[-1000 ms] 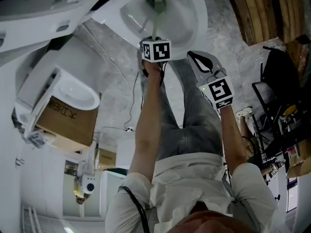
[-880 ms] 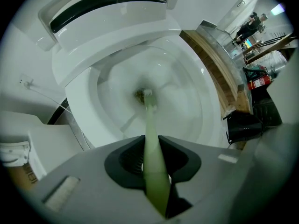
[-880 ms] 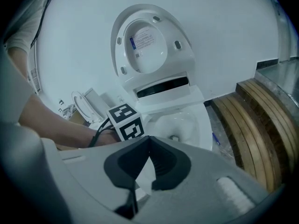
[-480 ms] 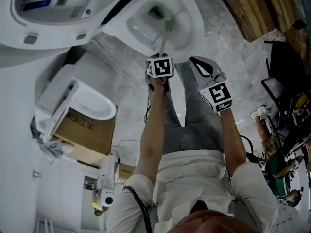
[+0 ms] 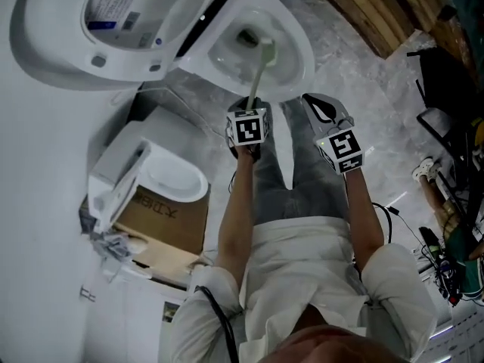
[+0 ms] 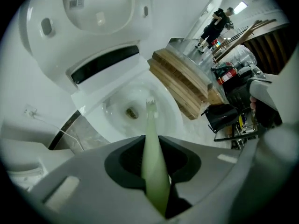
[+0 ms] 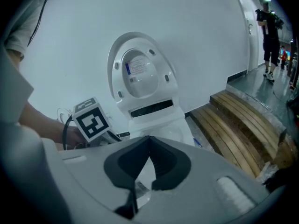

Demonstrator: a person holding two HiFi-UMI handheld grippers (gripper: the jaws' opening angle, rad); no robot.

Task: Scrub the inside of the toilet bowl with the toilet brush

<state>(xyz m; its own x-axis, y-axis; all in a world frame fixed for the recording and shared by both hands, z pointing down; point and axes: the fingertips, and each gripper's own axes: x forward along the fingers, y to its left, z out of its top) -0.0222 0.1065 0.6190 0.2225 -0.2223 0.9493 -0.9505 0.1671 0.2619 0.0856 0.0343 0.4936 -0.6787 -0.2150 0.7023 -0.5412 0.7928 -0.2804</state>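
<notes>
The left gripper (image 6: 150, 146) has its jaws clamped on the handle of the pale green plastic toilet brush (image 6: 149, 120). The brush's bristled head sits inside the white ceramic toilet bowl (image 6: 112, 108), just beside the drain hole. The right gripper (image 7: 149, 139), jaws pressed together on nothing, hangs beside the left one.

I face a white wall (image 7: 201, 31); at its foot grey marble floor (image 5: 363, 82), wood planks (image 7: 243, 120), cardboard box (image 5: 162, 221) nr it.

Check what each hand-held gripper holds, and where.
Left hand-held gripper clamps the pale green plastic toilet brush by its handle; right hand-held gripper is shut on nothing.
</notes>
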